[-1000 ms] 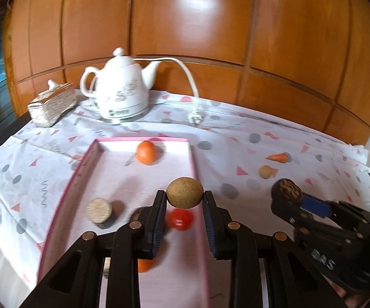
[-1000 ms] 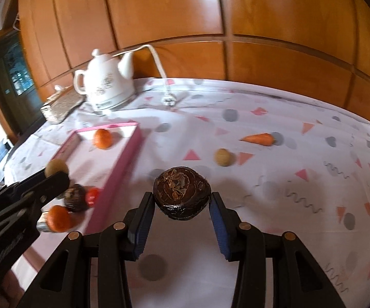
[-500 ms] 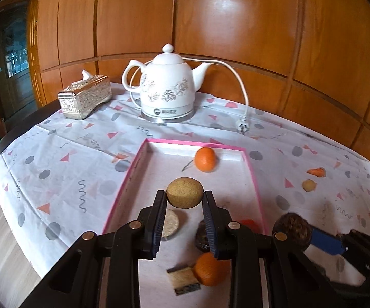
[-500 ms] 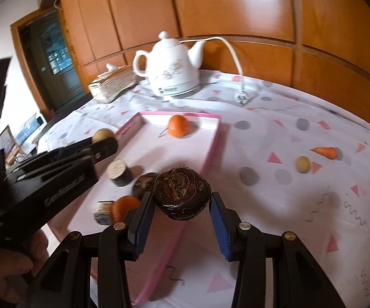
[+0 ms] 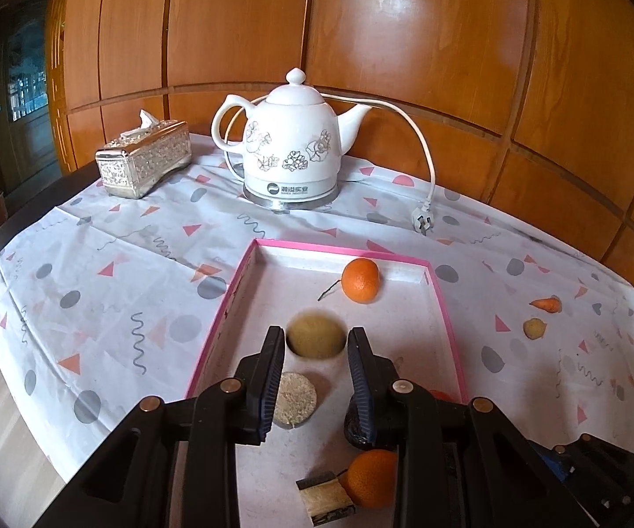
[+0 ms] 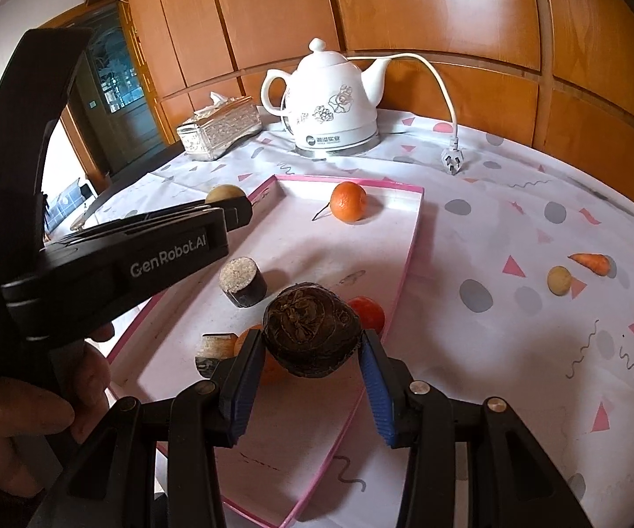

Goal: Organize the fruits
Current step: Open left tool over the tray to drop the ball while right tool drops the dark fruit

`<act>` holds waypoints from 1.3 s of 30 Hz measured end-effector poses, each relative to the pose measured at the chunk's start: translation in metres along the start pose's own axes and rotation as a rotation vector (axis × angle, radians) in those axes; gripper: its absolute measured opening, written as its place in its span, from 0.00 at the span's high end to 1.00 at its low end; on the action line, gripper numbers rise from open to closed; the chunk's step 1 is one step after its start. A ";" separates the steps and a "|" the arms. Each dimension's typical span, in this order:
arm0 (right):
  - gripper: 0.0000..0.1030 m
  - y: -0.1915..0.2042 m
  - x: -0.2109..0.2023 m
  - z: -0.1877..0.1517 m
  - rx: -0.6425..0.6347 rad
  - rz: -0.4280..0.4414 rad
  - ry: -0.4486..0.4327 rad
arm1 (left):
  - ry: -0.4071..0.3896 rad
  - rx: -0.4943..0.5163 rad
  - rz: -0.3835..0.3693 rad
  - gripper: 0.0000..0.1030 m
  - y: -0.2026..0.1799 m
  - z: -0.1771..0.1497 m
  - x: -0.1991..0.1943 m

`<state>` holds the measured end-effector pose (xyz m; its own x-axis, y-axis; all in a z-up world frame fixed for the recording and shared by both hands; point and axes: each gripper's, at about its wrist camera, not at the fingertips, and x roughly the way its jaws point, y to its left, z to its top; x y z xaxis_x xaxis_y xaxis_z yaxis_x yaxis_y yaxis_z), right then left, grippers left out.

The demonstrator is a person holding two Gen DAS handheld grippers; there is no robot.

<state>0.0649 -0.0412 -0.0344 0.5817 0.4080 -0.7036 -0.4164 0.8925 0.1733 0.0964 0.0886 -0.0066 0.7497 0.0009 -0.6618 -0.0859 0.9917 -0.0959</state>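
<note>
My left gripper [image 5: 315,343] is over the pink-rimmed tray [image 5: 446,321] with a tan round fruit [image 5: 315,335] between its fingers. The jaws are opening right now, and the fruit looks blurred, so I can't say for sure whether the pads are touching it.

My right gripper [image 6: 310,354] is clamped on a dark wrinkly brown fruit [image 6: 310,330], holding it above the near right edge of the tray, jaws fairly narrow around it.

Inside the tray: an orange [image 5: 360,280] sits near the far wall with a little stem lying beside it. Closer to me there's a short round chunk with a pale cut top [image 6: 242,280], a second orange [image 5: 371,477] touching a small block-shaped piece [image 5: 325,499], a red fruit [image 6: 367,313] by the right rim, and a dark lump [image 5: 354,424] mostly hidden behind my left gripper.

Out on the desk [image 5: 97,273], right of the tray, a small carrot [image 5: 546,304] and a little yellowish ball [image 5: 534,328] lie near each other on the spotted cloth. Behind the tray stands a white kettle [image 5: 292,145] with its unplugged cord [image 5: 424,141], and left of that a shiny tissue box [image 5: 143,158]. The hand [image 6: 31,418] on the left gripper's handle shows in the right view.
</note>
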 end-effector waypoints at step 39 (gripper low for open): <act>0.49 -0.096 -0.037 -0.025 0.235 -0.210 -0.067 | 0.022 0.135 -0.076 0.61 -0.076 -0.024 -0.021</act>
<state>0.0663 -0.1470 -0.0426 0.6855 0.2153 -0.6955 -0.1147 0.9753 0.1888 0.0715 0.0105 -0.0038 0.7359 -0.0763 -0.6728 0.0611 0.9971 -0.0462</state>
